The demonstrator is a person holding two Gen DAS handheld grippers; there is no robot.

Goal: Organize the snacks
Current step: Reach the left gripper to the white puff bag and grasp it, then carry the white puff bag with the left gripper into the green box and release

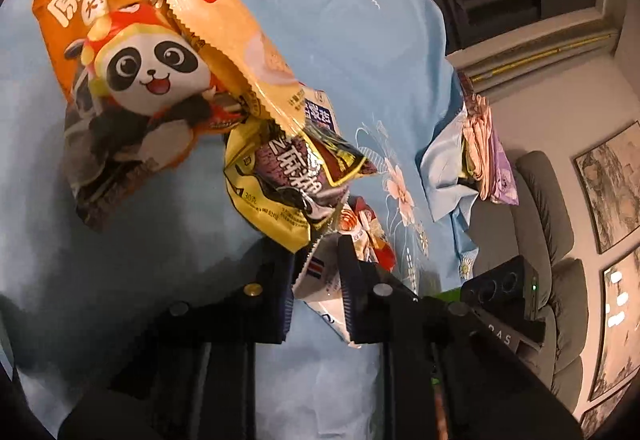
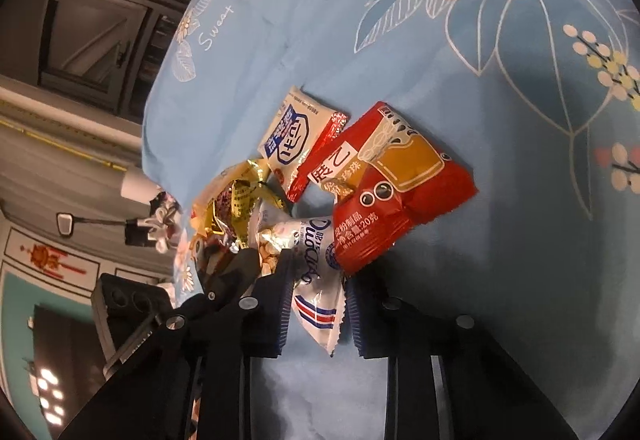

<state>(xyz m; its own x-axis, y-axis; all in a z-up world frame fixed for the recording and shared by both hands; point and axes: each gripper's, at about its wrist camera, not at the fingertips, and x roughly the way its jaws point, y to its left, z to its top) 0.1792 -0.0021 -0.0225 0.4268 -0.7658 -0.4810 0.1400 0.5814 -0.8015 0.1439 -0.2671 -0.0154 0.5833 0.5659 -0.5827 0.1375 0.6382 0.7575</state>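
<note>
Both grippers, left (image 1: 316, 292) and right (image 2: 316, 304), were nearly closed, one white snack packet (image 2: 316, 280) clamped between their fingers.

Panda snack bag (image 1: 132, 80), yellow (image 1: 272, 184) and red (image 2: 400, 192) packets, heaped on blue cloth (image 1: 340, 20)

An orange panda-printed packet (image 1: 120, 80) and a red packet (image 2: 392, 192) lie on pale-blue, pink-flowered cloth (image 2: 500, 40).
</note>
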